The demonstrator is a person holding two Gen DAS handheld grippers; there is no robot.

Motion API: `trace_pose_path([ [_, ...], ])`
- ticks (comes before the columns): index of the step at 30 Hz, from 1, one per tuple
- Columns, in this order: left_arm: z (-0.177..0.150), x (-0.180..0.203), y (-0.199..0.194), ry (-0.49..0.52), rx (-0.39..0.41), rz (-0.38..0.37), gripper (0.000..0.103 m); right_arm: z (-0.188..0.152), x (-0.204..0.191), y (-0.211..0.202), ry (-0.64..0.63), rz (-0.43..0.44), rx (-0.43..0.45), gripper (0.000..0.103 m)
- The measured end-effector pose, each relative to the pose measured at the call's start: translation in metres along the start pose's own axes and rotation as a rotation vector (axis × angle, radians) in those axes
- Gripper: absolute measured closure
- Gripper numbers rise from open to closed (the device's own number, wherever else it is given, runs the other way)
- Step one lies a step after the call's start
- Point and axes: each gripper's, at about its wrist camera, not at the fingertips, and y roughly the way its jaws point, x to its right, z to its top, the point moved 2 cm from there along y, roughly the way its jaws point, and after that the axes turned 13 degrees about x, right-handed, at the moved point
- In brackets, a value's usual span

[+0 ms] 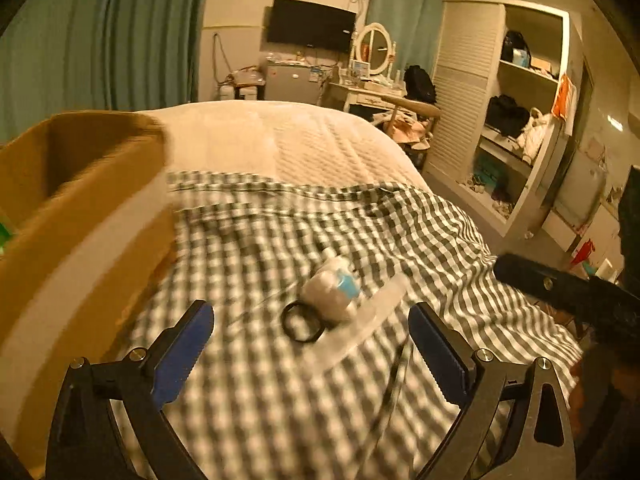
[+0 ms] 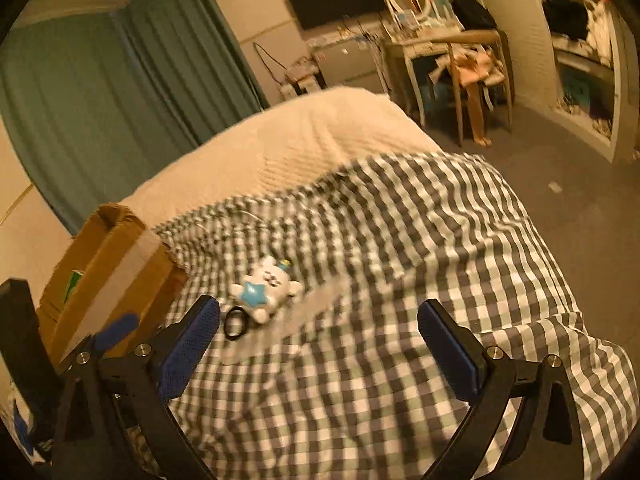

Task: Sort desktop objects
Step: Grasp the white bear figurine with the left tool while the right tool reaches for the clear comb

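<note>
Left gripper and right gripper: jaws spread wide, holding nothing, both above a checked blanket. Just beyond the left gripper's blue fingers lie a black ring and, touching its far right side, a white toy with a blue star. A cardboard box stands at near left. Far: curtains, television, open wardrobe.

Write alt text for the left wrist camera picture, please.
The open left gripper hovers over a checked bedcover, its blue pads either side of a black ring and a small white toy. A cardboard box stands to the left.
</note>
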Motion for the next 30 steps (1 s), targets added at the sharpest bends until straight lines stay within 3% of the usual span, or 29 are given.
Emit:
trace_pose_path([
  [4,-0.011,0.013,0.044,0.034,-0.019,0.026,0.003,0.003,0.018,0.006,0.032,-0.052,0.015,0.003],
  [8,-0.022,0.011,0.080,0.022,-0.086,0.079,0.025,0.003,0.036,0.013,0.119,-0.072,0.005,0.003],
  [11,-0.029,0.002,0.097,-0.070,-0.141,0.024,0.026,0.001,0.042,0.017,0.148,-0.080,0.001,0.003],
  [15,-0.030,0.004,0.106,-0.069,-0.180,-0.038,0.027,-0.003,0.040,0.022,0.155,-0.076,-0.019,0.003],
  [16,-0.029,0.005,0.107,-0.052,-0.183,-0.044,0.044,-0.004,0.038,0.024,0.153,-0.073,-0.022,0.003],
  [18,-0.026,0.008,0.109,-0.013,-0.194,-0.043,0.048,-0.006,0.032,0.026,0.139,-0.065,-0.031,0.003],
  [20,-0.018,0.005,0.102,-0.007,-0.171,-0.010,0.048,-0.008,0.026,0.026,0.112,-0.063,-0.038,0.003],
  [24,0.002,-0.018,0.055,-0.125,-0.078,0.056,0.048,-0.007,0.016,0.028,0.086,-0.051,-0.026,0.003],
  [27,-0.003,-0.037,0.022,-0.132,-0.016,0.195,0.048,-0.012,0.001,0.039,0.066,-0.036,-0.045,0.003],
  [30,-0.014,-0.053,0.017,-0.164,-0.013,0.271,0.048,-0.022,-0.021,0.050,0.062,0.010,-0.093,0.006],
])
